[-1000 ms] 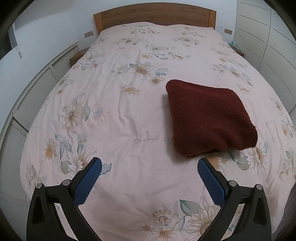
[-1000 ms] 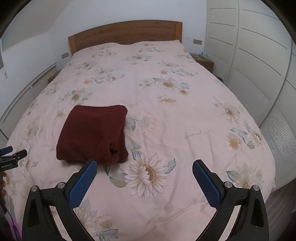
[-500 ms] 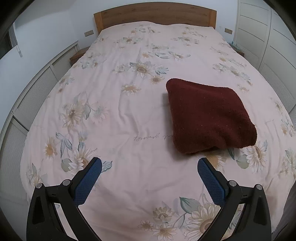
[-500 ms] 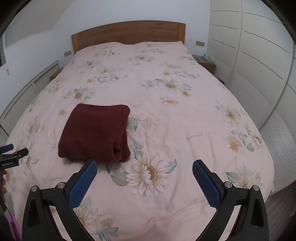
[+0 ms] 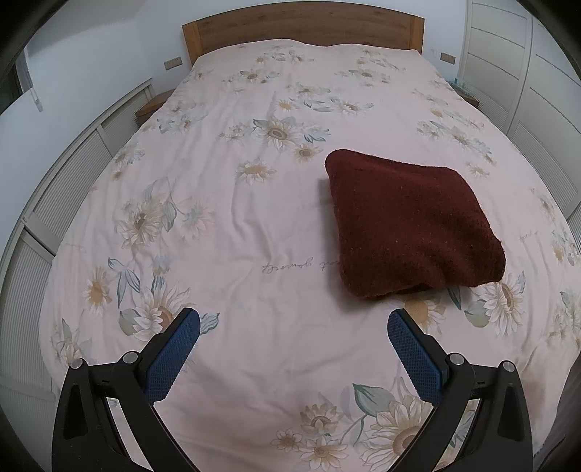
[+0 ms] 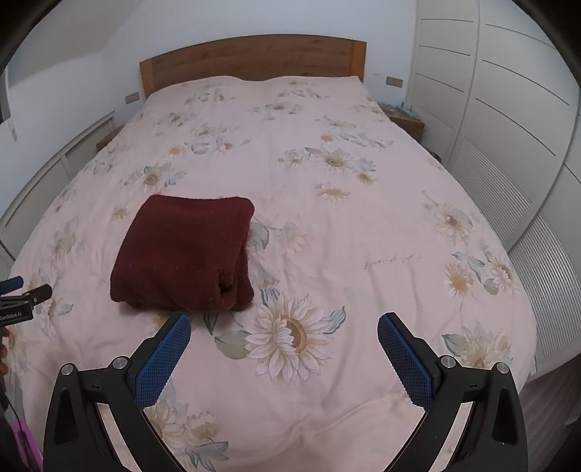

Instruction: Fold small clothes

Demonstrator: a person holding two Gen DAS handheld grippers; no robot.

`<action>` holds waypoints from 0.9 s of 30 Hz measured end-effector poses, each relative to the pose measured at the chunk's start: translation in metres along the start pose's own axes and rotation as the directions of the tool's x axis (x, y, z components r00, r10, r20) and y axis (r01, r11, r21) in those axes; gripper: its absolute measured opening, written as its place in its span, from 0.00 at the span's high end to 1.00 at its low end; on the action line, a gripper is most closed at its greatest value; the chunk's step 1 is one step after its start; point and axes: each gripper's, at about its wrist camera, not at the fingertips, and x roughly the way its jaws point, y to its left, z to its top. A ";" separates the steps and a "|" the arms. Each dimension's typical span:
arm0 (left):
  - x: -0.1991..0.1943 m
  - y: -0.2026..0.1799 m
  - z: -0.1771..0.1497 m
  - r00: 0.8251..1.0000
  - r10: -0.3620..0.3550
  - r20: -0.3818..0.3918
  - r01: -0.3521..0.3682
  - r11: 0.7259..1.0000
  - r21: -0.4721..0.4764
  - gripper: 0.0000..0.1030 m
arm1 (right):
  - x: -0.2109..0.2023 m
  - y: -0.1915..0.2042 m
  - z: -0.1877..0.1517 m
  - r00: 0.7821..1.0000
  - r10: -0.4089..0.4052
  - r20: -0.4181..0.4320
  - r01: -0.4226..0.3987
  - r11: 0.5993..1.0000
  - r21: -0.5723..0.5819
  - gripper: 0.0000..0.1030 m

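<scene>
A dark red knitted garment (image 5: 410, 225) lies folded into a thick square on the floral bedspread (image 5: 254, 225), right of centre in the left wrist view. It also shows in the right wrist view (image 6: 185, 254), left of centre, with its layered folded edge facing right. My left gripper (image 5: 293, 325) is open and empty, held above the bed short of the garment. My right gripper (image 6: 284, 328) is open and empty, held above a large sunflower print to the garment's right. The left gripper's tip shows at the far left edge of the right wrist view (image 6: 21, 290).
A wooden headboard (image 5: 301, 32) stands at the far end of the bed. White wardrobe doors (image 6: 508, 119) line the right side. Low white louvred panels (image 5: 54, 203) run along the left. A bedside table (image 6: 403, 119) stands at the right of the headboard.
Both grippers have drawn back slightly from the bed, so the view widens a little. The folded garment has not moved.
</scene>
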 end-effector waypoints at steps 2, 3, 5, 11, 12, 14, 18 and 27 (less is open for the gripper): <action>0.001 0.000 0.000 1.000 -0.003 -0.002 0.003 1.000 -0.001 0.01 | 0.000 0.001 -0.001 1.000 -0.001 -0.002 0.001 1.000 0.000 0.00; 0.001 -0.001 0.000 1.000 -0.003 -0.001 0.003 1.000 -0.001 0.01 | 0.000 0.001 -0.001 1.000 -0.001 -0.001 0.001 1.000 0.000 0.00; 0.001 -0.001 -0.001 1.000 -0.001 -0.003 0.001 1.000 0.000 0.01 | 0.001 0.001 -0.001 1.000 -0.001 -0.003 0.001 1.000 -0.002 0.00; 0.004 -0.001 -0.002 1.000 -0.001 -0.011 0.001 1.000 0.001 0.01 | 0.003 0.002 -0.002 1.000 0.001 -0.009 -0.001 1.000 -0.007 0.00; 0.004 -0.001 -0.002 1.000 0.000 -0.013 0.001 1.000 0.001 0.01 | 0.004 0.002 -0.002 1.000 0.002 -0.011 -0.002 1.000 -0.008 0.00; 0.005 -0.001 -0.002 1.000 -0.001 -0.013 0.001 1.000 0.002 0.01 | 0.004 0.002 -0.003 1.000 0.002 -0.012 -0.002 1.000 -0.009 0.00; 0.006 -0.002 -0.003 1.000 0.001 -0.017 0.000 1.000 0.003 0.01 | 0.006 0.002 -0.003 1.000 0.004 -0.015 -0.004 1.000 -0.012 0.00; 0.008 -0.001 -0.005 1.000 -0.009 -0.018 0.009 1.000 0.003 0.01 | 0.009 0.002 -0.005 1.000 0.006 -0.025 -0.006 1.000 -0.014 0.00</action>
